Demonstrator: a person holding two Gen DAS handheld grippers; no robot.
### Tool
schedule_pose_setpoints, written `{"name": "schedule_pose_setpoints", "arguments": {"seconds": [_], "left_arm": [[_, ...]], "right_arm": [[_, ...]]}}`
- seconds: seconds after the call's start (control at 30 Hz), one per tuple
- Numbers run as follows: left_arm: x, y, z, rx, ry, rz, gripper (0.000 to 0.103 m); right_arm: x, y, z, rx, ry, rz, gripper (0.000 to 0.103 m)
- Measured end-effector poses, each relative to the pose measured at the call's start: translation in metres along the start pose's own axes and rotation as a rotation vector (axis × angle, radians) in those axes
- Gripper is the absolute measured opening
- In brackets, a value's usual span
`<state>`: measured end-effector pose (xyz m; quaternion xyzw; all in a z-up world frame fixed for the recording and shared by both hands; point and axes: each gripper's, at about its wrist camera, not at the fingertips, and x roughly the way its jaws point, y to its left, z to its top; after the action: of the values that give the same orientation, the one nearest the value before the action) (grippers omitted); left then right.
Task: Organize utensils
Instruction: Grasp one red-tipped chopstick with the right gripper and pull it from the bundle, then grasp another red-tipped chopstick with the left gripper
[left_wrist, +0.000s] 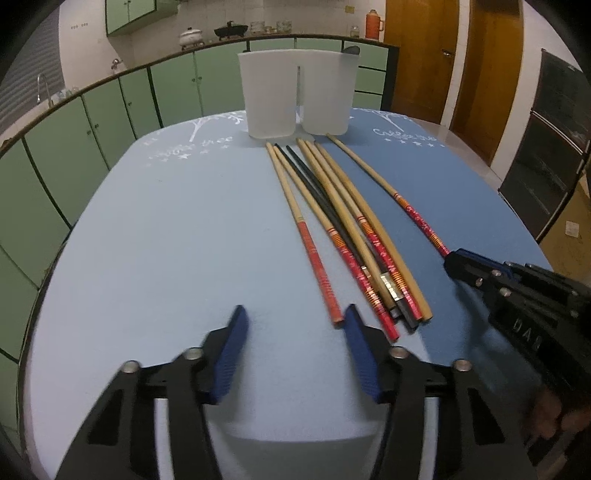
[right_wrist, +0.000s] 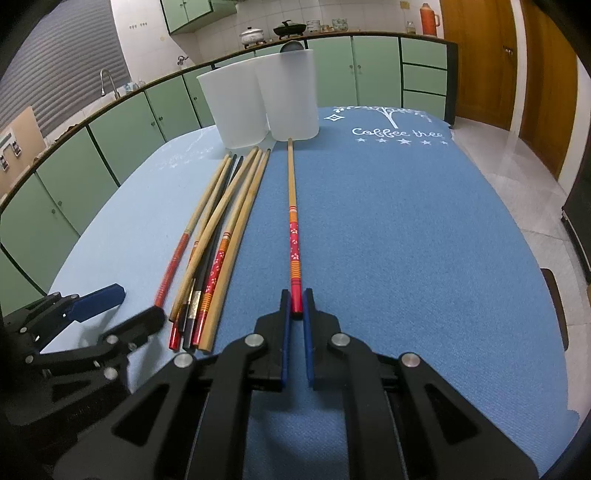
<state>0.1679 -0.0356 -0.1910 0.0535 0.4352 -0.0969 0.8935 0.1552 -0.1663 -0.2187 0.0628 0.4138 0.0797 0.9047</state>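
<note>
Several long chopsticks (left_wrist: 343, 229) lie in a bundle on the blue table mat (left_wrist: 166, 240), tips toward two white plastic cups (left_wrist: 295, 96). One red-handled chopstick (right_wrist: 293, 236) lies apart to the right. My right gripper (right_wrist: 295, 306) is closed around its red end, which rests on the mat; it also shows in the left wrist view (left_wrist: 452, 258). My left gripper (left_wrist: 295, 321) is open and empty, just left of the bundle's handle ends; it also shows in the right wrist view (right_wrist: 136, 306). The bundle (right_wrist: 218, 229) and cups (right_wrist: 262, 99) show in the right wrist view too.
The mat (right_wrist: 406, 240) covers a table in a kitchen. Green cabinets (left_wrist: 92, 122) and a counter with pots run behind. A wooden door (left_wrist: 421, 55) stands at the right. The table edge drops off at the right (right_wrist: 546, 258).
</note>
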Motion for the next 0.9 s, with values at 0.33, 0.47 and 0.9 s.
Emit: {"name": "schedule_pose_setpoints", "arguments": {"seconds": [0.33,0.47,0.9], "left_arm": [[0.0,0.024,-0.001,-0.104,-0.028,-0.015,0.047],[0.002,0.019,0.0,-0.105,-0.039,-0.01,0.053],[0.009,0.015,0.005,-0.107,-0.048,0.014,0.059]], "right_arm": [[-0.001,-0.001,-0.002,-0.009,-0.003,0.032,0.009],[-0.004,-0.002,-0.004,-0.02,-0.003,0.052,0.011],[-0.001,0.006,-0.003,-0.071,-0.002,0.009,0.012]]}}
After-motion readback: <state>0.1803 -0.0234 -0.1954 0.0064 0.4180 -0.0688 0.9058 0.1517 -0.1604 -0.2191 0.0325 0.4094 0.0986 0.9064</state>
